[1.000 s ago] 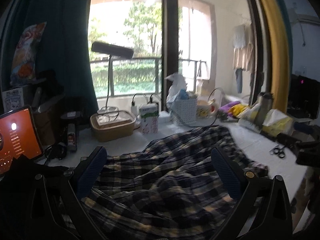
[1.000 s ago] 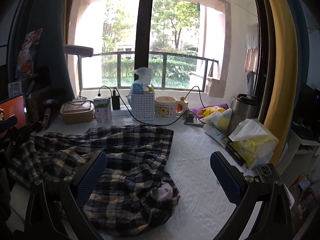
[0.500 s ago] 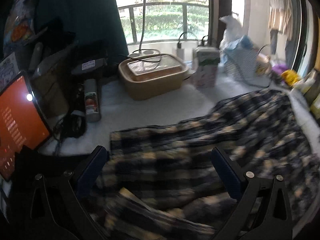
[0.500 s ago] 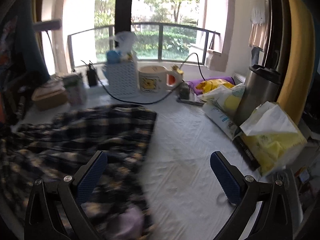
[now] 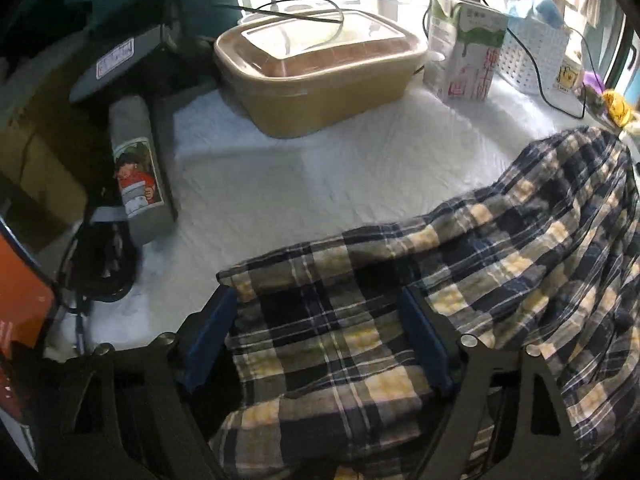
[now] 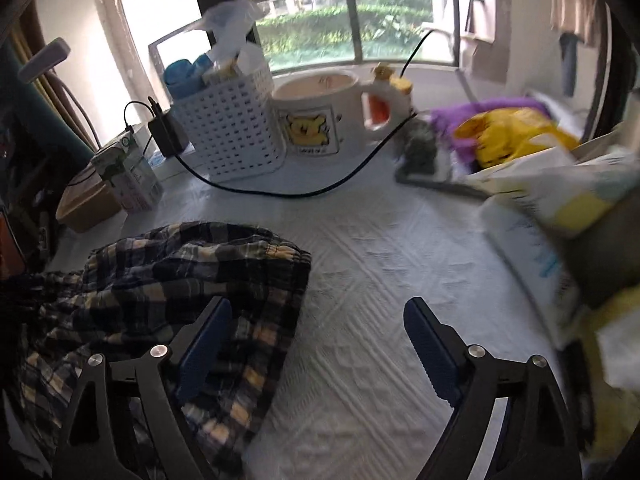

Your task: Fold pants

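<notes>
The plaid pants [image 5: 460, 280] lie crumpled on the white textured table cover [image 5: 304, 176]. My left gripper [image 5: 320, 332] is open, its blue pads on either side of the pants' near-left cloth edge, low over it. In the right wrist view the pants [image 6: 172, 280] lie at the left, the elastic waistband toward the middle. My right gripper [image 6: 316, 344] is open; its left finger is over the pants' right edge and its right finger is over bare cover [image 6: 400, 264].
Left view: tan lidded container [image 5: 320, 76], milk carton [image 5: 468, 52], grey can [image 5: 136, 172], tablet [image 5: 20, 312] at the left edge. Right view: white basket [image 6: 232, 128], bear mug [image 6: 320, 116], black cable [image 6: 304, 188], packets and tissues [image 6: 560, 200] at the right.
Both grippers have dropped low and tilted down toward the table. The left one has closed in over the pants' left edge; the right one has come down at the pants' right edge.
</notes>
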Action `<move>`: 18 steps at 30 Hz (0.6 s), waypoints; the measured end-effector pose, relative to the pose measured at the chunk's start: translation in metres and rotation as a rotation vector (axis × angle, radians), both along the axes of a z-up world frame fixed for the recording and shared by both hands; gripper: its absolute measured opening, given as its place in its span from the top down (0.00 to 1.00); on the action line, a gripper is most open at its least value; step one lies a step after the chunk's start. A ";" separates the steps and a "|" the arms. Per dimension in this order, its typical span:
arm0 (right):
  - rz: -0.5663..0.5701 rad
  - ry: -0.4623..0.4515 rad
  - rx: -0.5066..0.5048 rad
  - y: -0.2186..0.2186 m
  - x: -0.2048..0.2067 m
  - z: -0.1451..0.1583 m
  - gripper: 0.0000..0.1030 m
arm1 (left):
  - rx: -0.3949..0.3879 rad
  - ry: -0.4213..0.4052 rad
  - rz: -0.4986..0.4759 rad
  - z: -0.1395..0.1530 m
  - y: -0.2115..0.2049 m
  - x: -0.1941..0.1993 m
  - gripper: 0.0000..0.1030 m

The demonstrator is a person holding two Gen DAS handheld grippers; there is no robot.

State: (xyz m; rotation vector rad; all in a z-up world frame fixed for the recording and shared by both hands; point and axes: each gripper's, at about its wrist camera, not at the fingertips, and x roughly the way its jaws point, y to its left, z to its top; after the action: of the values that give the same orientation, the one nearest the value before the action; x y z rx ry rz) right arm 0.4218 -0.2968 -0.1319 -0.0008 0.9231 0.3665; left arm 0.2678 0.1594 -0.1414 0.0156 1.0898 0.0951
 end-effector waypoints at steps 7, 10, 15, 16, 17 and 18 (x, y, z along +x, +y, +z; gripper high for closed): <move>0.029 0.063 0.059 0.016 0.027 -0.021 0.36 | -0.033 -0.076 -0.029 0.001 -0.009 -0.009 0.56; 0.065 0.079 0.080 0.024 0.032 -0.024 0.85 | -0.039 -0.090 -0.037 0.005 -0.014 -0.010 0.98; 0.061 -0.011 0.033 0.034 0.019 -0.009 0.94 | -0.093 -0.151 -0.078 0.023 -0.019 0.000 0.98; 0.052 -0.039 0.025 0.033 0.017 -0.001 0.94 | -0.074 -0.171 -0.093 0.030 -0.024 0.002 0.98; 0.042 -0.065 0.019 0.031 0.015 0.007 0.94 | -0.055 -0.195 -0.115 0.039 -0.030 0.004 0.98; 0.021 -0.103 0.007 0.027 0.013 0.019 0.94 | -0.041 -0.224 -0.140 0.048 -0.035 0.008 0.98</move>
State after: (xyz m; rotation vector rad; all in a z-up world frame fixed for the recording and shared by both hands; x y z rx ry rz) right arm 0.4345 -0.2694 -0.1131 -0.0226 0.8204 0.3857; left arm 0.2759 0.1244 -0.0938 0.0433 0.8638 -0.0511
